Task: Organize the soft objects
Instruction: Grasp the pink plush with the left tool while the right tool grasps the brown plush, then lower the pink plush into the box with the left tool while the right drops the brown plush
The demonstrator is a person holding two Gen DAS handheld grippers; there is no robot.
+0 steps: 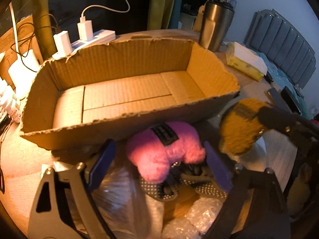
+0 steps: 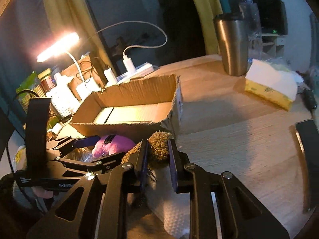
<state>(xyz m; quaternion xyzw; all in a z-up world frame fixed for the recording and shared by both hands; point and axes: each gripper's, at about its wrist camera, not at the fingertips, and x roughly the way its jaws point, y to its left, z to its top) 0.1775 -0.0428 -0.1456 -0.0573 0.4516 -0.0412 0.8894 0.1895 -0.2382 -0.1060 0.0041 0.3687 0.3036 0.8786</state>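
Pink plush slipper (image 1: pixel 165 151) on a heap of clear bags just in front of cardboard box (image 1: pixel 123 91), black label patch up, lying between the blue pads of left claw (image 1: pixel 159 163); pads spread wide on either side, not pressing. Mustard plush slipper (image 2: pixel 159 147) clamped in right claw (image 2: pixel 158 155), pads drawn narrow onto the fuzz, raised clear of the worktop (image 2: pixel 229 139) just beside the box's near right corner. Same mustard piece in the left wrist view to the right of the pink one, pinched by dark fingers (image 1: pixel 279 119). Grey dotted fabric (image 1: pixel 169 189) under the pink slipper, bubble wrap (image 1: pixel 199 215) below that. Box open-topped, torn rim, bare floor inside. Behind it: white power strip (image 1: pixel 95 37) with chargers plugged in, steel tumbler (image 1: pixel 215 25) upright, yellow tissue pack (image 2: pixel 269 87) well off to the right. Lit desk lamp (image 2: pixel 57 46) far left in the right wrist view.
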